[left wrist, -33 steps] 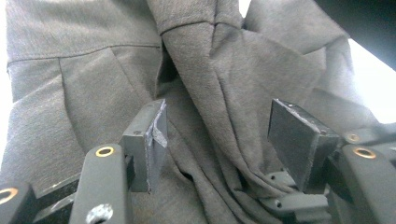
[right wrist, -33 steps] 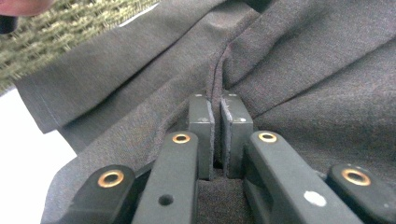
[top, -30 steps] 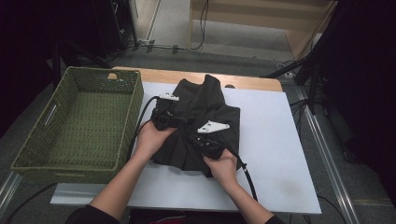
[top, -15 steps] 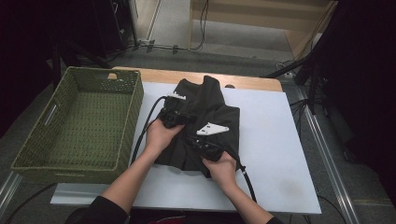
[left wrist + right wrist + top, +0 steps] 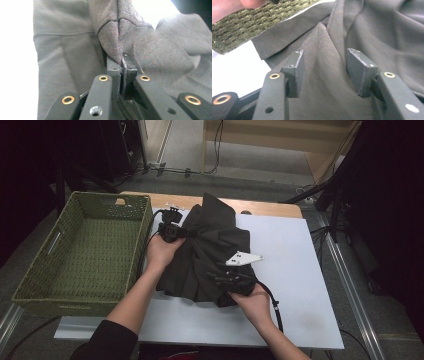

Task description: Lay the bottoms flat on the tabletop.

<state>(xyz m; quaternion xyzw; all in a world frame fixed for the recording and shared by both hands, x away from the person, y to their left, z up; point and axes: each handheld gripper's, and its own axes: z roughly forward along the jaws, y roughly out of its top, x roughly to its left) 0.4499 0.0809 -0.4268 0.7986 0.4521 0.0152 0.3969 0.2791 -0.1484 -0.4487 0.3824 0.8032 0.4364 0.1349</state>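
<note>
Garment (image 5: 210, 255): dark grey cloth, rumpled and bunched into folds, lying on the white board (image 5: 295, 285) just right of the basket (image 5: 80, 255). Its far corner reaches past the board onto the wooden table edge (image 5: 270, 207). In the left gripper view a seam (image 5: 118, 27) runs down a raised fold of the cloth into the jaws.

Left gripper (image 5: 172, 231): at the garment's left edge, next to the basket's right wall, carried in the left hand (image 5: 160, 252). Jaws pressed together with a thin fold of the garment (image 5: 120, 45) pinched between the pads; the cloth rises in a peak from the grip.

Right gripper (image 5: 225, 277): at the garment's near right part, farther from the basket, carried in the right hand (image 5: 255, 302); grey plate (image 5: 243, 259) on top. Jaws partway apart, having just been opening; a ridge of the garment (image 5: 324, 65) stands between the pads (image 5: 359, 72), which do not press on it.

Basket: green, woven, rectangular, with handle slots, standing left of the board. In the right gripper view its weave (image 5: 262, 17) lies just beyond the garment's hem.

Board: white, flat, bare to the right of the garment and so well away from the basket.
</note>
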